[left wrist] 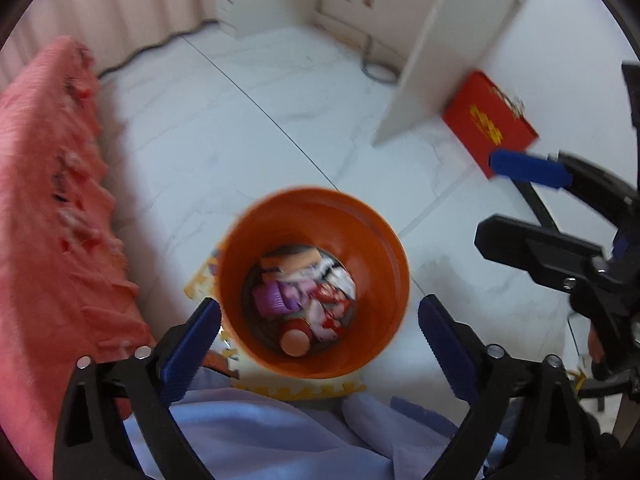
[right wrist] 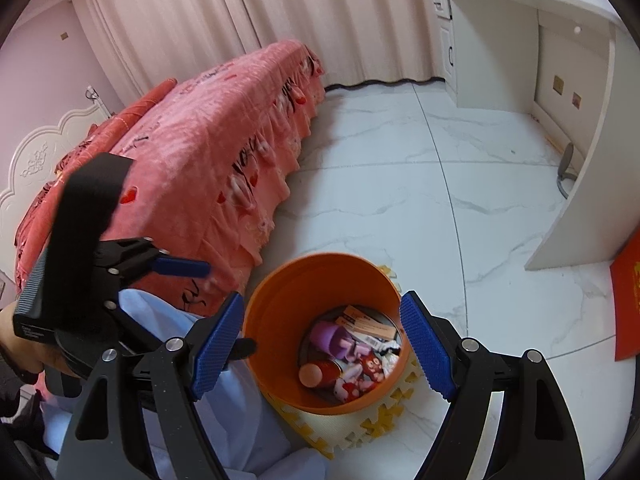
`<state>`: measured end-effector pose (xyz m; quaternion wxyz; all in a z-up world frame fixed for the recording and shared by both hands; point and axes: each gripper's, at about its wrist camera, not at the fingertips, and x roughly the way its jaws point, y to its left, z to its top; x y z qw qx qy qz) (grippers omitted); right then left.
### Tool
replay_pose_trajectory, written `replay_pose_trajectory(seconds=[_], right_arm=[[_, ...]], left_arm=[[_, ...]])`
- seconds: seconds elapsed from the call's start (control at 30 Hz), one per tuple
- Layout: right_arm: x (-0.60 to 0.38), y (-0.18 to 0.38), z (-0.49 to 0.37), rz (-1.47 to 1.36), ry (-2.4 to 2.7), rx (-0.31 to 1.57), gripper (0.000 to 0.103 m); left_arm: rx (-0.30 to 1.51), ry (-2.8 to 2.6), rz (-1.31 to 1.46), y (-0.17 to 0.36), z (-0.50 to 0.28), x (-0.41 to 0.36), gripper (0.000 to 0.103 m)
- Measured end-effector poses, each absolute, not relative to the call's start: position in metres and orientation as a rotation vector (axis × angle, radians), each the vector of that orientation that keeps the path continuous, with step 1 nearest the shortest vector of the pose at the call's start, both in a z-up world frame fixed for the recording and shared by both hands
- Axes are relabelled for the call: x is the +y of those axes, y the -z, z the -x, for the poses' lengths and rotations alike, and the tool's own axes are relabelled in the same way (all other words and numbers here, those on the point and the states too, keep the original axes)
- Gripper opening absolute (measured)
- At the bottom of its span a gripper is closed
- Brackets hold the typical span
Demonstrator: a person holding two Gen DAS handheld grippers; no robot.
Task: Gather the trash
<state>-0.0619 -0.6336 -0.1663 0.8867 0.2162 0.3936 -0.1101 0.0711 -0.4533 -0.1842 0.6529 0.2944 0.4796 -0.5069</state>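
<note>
Overhead, both the left claw (left wrist: 320, 344) and right claw (right wrist: 322, 340) gape empty above the orange bin (left wrist: 312, 240); no legible labels.

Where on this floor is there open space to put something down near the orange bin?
The white marble floor is bare between the pink bed, the white desk and the orange bin. It is crowded close in: the foam mat under the bin, blue cloth beside it, and a red box by the desk.
</note>
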Motion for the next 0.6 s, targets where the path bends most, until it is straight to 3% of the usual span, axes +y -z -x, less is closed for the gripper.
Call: replay_pose_trajectory(seconds=[0.33,0.6], right_arm=[[-0.585,0.103,0.046,-0.383,0.176,0.679,0.095],[-0.521,0.062,0.023,-0.333,0.085,0.587,0.098]], left_arm=[[0.911,0.891,-0.499,0.1,-0.093,-0.363,0.097],[0.794,0.62,-0.402,0.057,-0.09,-0.271,0.097]])
